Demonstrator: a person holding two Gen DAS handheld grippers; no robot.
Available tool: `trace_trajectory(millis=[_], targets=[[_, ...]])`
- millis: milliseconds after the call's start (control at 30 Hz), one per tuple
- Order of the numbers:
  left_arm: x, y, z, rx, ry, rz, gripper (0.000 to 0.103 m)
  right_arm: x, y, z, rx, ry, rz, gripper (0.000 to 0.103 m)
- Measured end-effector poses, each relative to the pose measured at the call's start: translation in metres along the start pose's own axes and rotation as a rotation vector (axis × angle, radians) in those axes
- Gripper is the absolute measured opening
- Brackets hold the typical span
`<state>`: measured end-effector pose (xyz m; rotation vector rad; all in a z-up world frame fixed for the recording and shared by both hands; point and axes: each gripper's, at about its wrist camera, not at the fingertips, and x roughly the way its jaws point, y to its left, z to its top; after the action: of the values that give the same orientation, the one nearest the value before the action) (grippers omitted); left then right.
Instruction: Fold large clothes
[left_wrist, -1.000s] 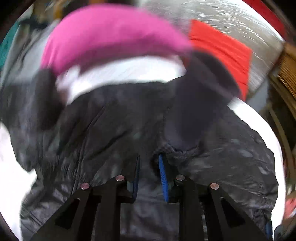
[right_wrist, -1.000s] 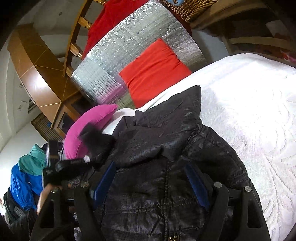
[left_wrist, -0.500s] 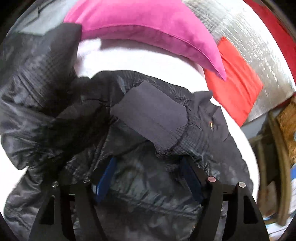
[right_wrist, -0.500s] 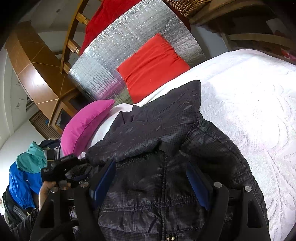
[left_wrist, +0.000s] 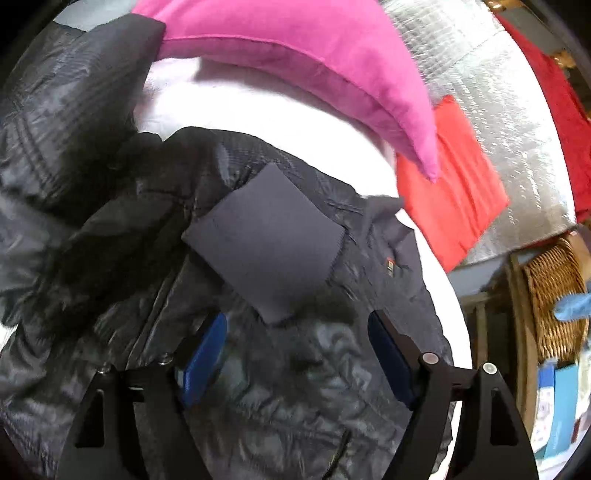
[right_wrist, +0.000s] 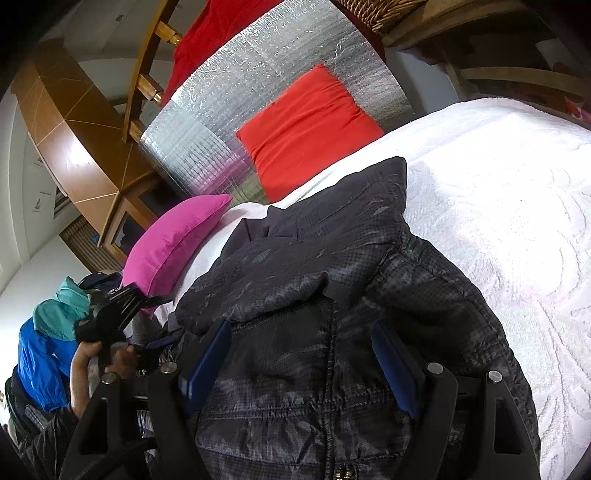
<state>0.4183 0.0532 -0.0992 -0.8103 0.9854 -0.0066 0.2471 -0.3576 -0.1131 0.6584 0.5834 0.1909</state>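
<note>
A black quilted jacket (left_wrist: 295, 387) lies spread on the white bedspread (left_wrist: 277, 110). One sleeve is folded over its chest, ending in a plain dark grey knit cuff (left_wrist: 266, 243). My left gripper (left_wrist: 295, 321) hovers just below that cuff, its jaws opening, with no cloth pinched between the blue pads. In the right wrist view the jacket (right_wrist: 314, 295) shows its hood and front zip. My right gripper (right_wrist: 301, 330) stands open over the chest, holding nothing. A person's hand (right_wrist: 85, 365) holds the left tool at the left edge.
A pink pillow (left_wrist: 295, 48) and a red pillow (left_wrist: 450, 177) lean at the head of the bed against a silver foil panel (right_wrist: 229, 122). A wicker basket (left_wrist: 550, 295) stands beside the bed. Blue and teal clothes (right_wrist: 44, 339) are piled at the far left. White bedspread (right_wrist: 498, 203) lies bare to the right.
My left gripper has opened and let go of the sleeve cuff, which now lies across the jacket's chest. The left view has rolled and shifted. The right gripper has not moved.
</note>
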Motion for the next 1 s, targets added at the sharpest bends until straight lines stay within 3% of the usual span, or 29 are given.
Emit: trace_trajectory(millis=[33,67,133,167,333,433,533,633,767,900,1000], targets=[[0.003,0.001,0.002,-0.014,-0.005,0.002,0.078,0.001,0.0,0.0,0.001,0.001,-0.001,0.081],[0.005,0.002,0.005,-0.025,-0.006,0.0,0.071,0.001,0.0,0.0,0.0,0.002,-0.002,0.081],[0.008,-0.001,0.008,-0.002,0.018,0.014,0.033,0.002,0.0,-0.001,-0.003,0.005,-0.004,0.081],[0.007,-0.005,0.008,0.02,0.012,0.022,0.031,0.003,0.0,-0.001,-0.003,0.007,-0.004,0.081],[-0.051,-0.03,-0.025,0.258,-0.181,0.041,0.028,0.001,-0.002,-0.001,0.012,0.004,0.004,0.081],[-0.044,-0.021,-0.043,0.315,-0.19,0.092,0.028,0.002,-0.006,-0.002,0.033,0.008,0.006,0.081],[-0.011,0.007,-0.047,0.289,-0.135,0.138,0.028,-0.002,-0.007,-0.002,0.038,-0.002,0.001,0.081],[-0.001,0.014,-0.052,0.303,-0.17,0.115,0.029,-0.013,-0.008,0.001,0.06,-0.028,0.01,0.081],[0.002,0.021,-0.055,0.336,-0.2,0.073,0.03,-0.031,-0.012,0.02,0.082,-0.077,-0.044,0.081],[-0.01,0.04,-0.056,0.294,-0.197,-0.015,0.031,-0.009,-0.012,0.052,0.012,0.045,-0.155,0.083],[-0.014,0.049,-0.056,0.264,-0.195,-0.072,0.031,0.022,-0.022,0.074,0.005,0.13,-0.192,0.083]])
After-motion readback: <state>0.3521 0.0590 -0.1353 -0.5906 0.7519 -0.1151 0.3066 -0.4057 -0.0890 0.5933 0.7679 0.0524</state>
